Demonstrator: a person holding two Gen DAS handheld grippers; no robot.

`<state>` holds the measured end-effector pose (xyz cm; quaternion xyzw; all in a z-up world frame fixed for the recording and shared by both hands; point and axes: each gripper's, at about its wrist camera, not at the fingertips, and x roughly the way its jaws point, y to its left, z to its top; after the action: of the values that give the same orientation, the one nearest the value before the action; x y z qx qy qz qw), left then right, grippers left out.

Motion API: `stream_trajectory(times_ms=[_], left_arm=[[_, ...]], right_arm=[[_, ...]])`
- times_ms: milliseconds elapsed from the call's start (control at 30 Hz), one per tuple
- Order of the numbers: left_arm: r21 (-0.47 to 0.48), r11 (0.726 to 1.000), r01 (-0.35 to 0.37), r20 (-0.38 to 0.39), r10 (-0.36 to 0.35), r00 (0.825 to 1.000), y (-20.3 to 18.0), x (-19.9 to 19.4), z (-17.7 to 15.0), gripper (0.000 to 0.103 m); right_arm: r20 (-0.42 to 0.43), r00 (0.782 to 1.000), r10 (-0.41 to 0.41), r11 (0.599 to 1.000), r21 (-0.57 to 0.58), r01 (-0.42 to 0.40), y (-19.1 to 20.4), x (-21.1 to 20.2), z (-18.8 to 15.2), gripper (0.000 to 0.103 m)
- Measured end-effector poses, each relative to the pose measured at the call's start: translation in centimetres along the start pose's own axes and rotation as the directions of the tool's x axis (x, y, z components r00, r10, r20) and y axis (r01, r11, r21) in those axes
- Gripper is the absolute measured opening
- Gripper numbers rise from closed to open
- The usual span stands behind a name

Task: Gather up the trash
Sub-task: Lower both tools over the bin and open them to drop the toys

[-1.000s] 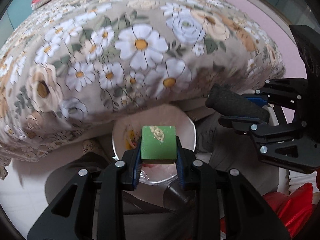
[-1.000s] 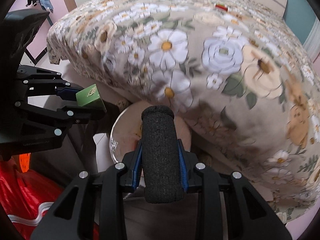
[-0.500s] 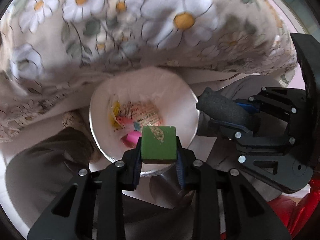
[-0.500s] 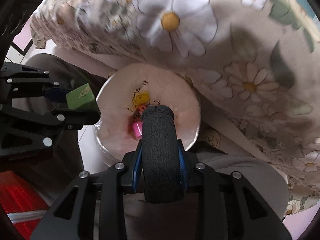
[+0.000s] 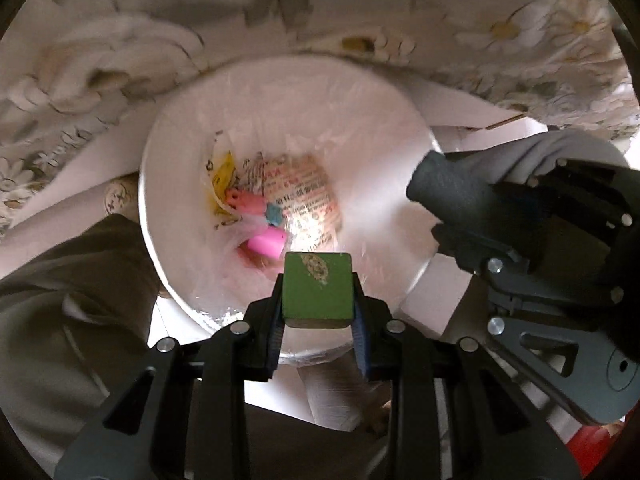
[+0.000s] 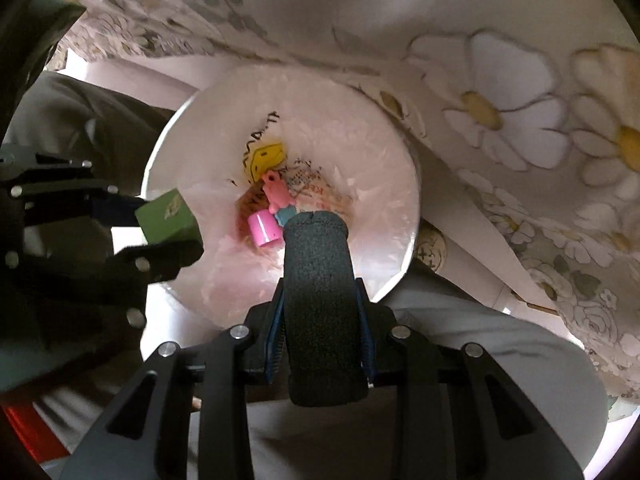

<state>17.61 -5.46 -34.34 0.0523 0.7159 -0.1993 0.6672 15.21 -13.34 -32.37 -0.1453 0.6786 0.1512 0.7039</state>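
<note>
A white trash bin (image 5: 168,184) with a clear liner stands on the floor below the bed edge; it also shows in the right wrist view (image 6: 384,152). Inside lie pink and blue bits (image 5: 264,240) and printed wrappers. My left gripper (image 5: 318,312) is shut on a green block (image 5: 318,290), held over the bin's near rim; the block also shows in the right wrist view (image 6: 168,220). My right gripper (image 6: 320,308) is shut on a black foam cylinder (image 6: 320,280), held over the bin's opening; the cylinder also shows in the left wrist view (image 5: 452,192).
A floral bedspread (image 5: 120,40) hangs just behind the bin and fills the top of both views (image 6: 500,100). The person's trousered legs (image 5: 60,280) flank the bin. Something red (image 6: 24,424) lies at the lower left of the right wrist view.
Both grippers have tilted down and moved closer over the bin, so its opening now fills the views. Each still holds its object.
</note>
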Motion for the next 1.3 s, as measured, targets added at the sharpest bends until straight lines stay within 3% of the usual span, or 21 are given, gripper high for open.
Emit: stream_trajectory(times_ms=[200, 533, 633, 700, 767, 1300], left_arm=[[-0.021, 1.0, 0.01, -0.058, -0.012, 0.998, 0.8, 2.6, 0.6, 0.03], [-0.103, 0.993, 0.062, -0.128, -0.075, 0.989, 2.0, 6.1, 1.4, 0.03], [-0.123, 0.989, 0.081, -0.132, -0.098, 0.986, 2.3, 6.4, 1.4, 0.031], [-0.129, 0.988, 0.08, -0.131, -0.097, 0.987, 2.5, 6.4, 1.5, 0.042], [-0.134, 0.989, 0.066, -0.126, -0.083, 0.989, 2.6, 6.3, 1.5, 0.046], [-0.116, 0.991, 0.072, -0.12, -0.086, 0.989, 2.4, 5.1, 0.7, 0.046]], right_arm=[[-0.07, 0.997, -0.011, 1.0, 0.002, 0.011, -0.4, 2.6, 1.0, 0.034], [-0.152, 0.988, 0.04, 0.998, 0.06, -0.031, -1.3, 5.5, 2.5, 0.034], [-0.16, 0.986, 0.045, 0.996, 0.08, -0.032, -1.5, 5.9, 2.6, 0.034], [-0.164, 0.985, 0.046, 0.996, 0.083, -0.032, -1.5, 6.0, 2.6, 0.035], [-0.165, 0.986, 0.039, 0.996, 0.084, -0.025, -1.6, 6.1, 2.7, 0.038], [-0.13, 0.991, 0.029, 0.996, 0.085, -0.018, -1.7, 5.2, 2.8, 0.039]])
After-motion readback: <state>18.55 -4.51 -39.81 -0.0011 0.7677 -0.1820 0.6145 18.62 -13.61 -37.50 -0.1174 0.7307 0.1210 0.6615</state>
